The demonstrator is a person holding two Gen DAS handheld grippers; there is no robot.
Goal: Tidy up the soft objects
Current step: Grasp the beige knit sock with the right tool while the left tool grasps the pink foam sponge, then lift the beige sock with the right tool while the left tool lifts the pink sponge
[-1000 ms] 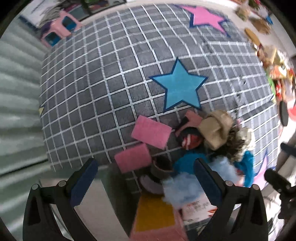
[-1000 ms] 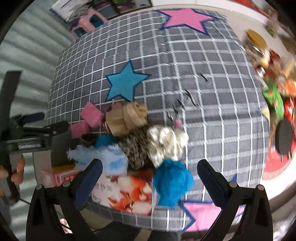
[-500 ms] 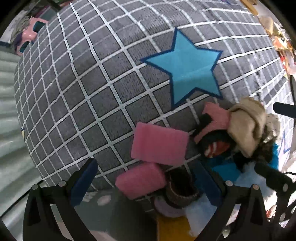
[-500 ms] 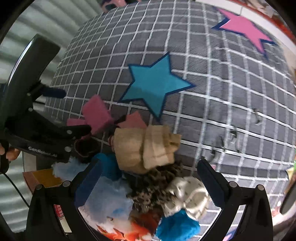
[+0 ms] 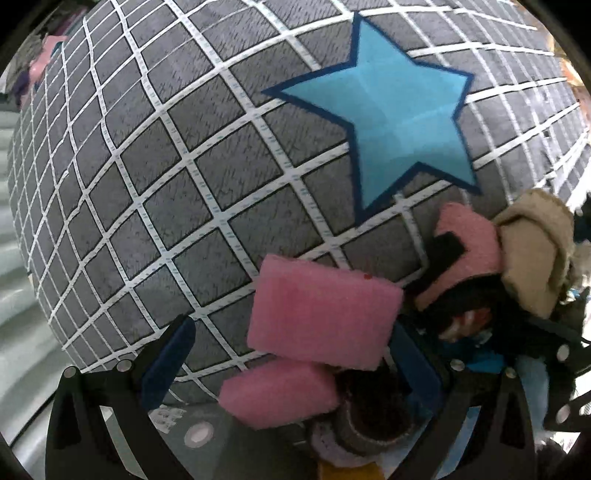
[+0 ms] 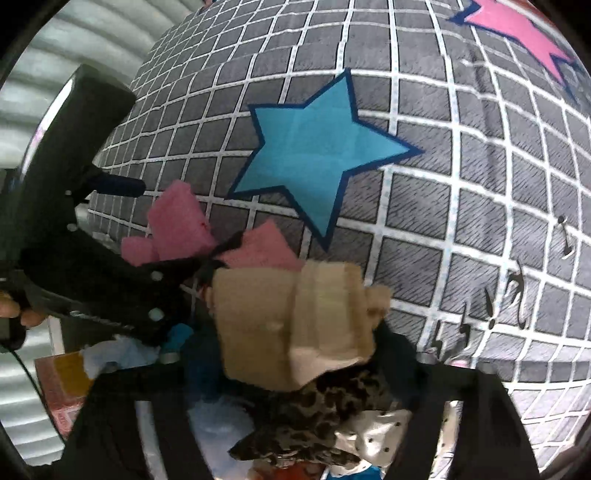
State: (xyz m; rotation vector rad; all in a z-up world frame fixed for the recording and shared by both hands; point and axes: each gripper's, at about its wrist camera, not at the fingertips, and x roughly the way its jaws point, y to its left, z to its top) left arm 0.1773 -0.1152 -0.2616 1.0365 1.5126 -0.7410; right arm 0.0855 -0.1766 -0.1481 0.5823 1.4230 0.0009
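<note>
A grey cloth with a white grid point(image 5: 155, 192) and a blue star patch point(image 5: 402, 110) covers the counter; a corrugated pale wall point(image 6: 74, 40) stands behind. The left gripper point(image 5: 291, 365) is spread, released, around two pink foam sponges point(image 5: 321, 314). The right gripper point(image 6: 291, 391) is closing around a folded beige cloth point(image 6: 291, 325) atop the pile, not yet clenched. The lettering on the left gripper's body is unreadable.

A grey cloth point(image 5: 155, 192) with a white grid and a blue star point(image 5: 399, 118) covers the surface; a pink star point(image 6: 517, 33) lies at its far right. At its near edge, near the blue star, lies a heap: two pink sponges point(image 5: 321, 317), a beige folded cloth point(image 6: 295, 325), a leopard-print piece point(image 6: 325, 413).
</note>
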